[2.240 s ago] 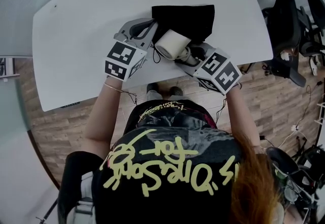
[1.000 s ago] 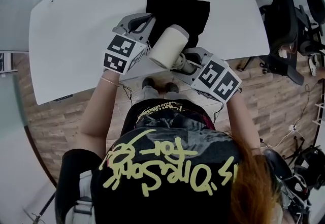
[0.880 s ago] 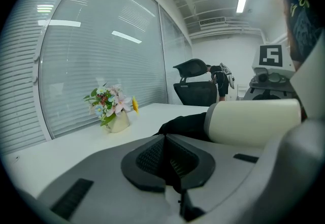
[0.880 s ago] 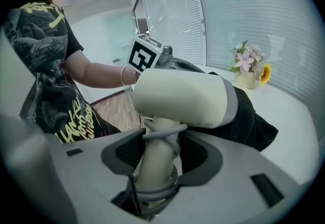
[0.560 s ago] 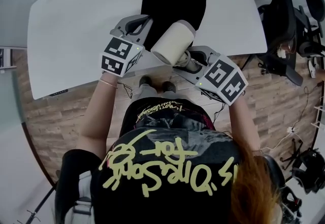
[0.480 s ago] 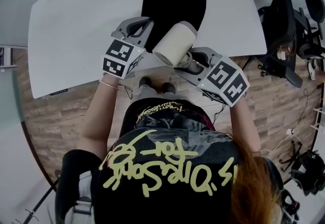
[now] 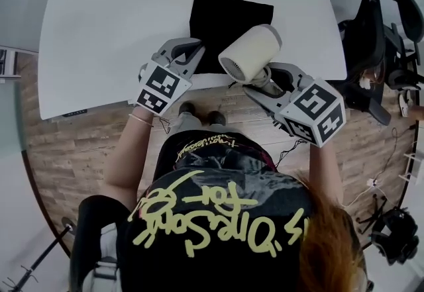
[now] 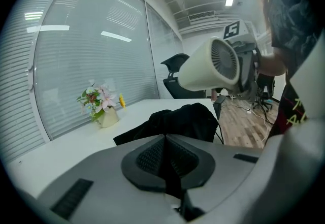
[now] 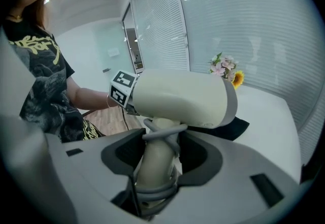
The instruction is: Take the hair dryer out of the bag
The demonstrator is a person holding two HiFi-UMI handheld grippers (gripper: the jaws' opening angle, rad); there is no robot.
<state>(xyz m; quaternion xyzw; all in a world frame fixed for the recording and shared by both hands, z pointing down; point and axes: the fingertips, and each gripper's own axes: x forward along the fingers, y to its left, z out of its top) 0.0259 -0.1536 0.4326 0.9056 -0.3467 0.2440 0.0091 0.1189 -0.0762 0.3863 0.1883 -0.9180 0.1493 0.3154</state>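
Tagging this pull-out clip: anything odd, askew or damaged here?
Nothing damaged or spilled. The bag is bunched up where the left tongs pinch it; the hair dryer, cord wound round its handle, is clear of it in the right tongs.

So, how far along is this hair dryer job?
Done: the hair dryer is out, held in the air clear of the black bag. In hand: the right tongs clamp its cord-wrapped handle; the left tongs pinch the bag's near corner on the table. Left: probably just setting the dryer down and letting go.
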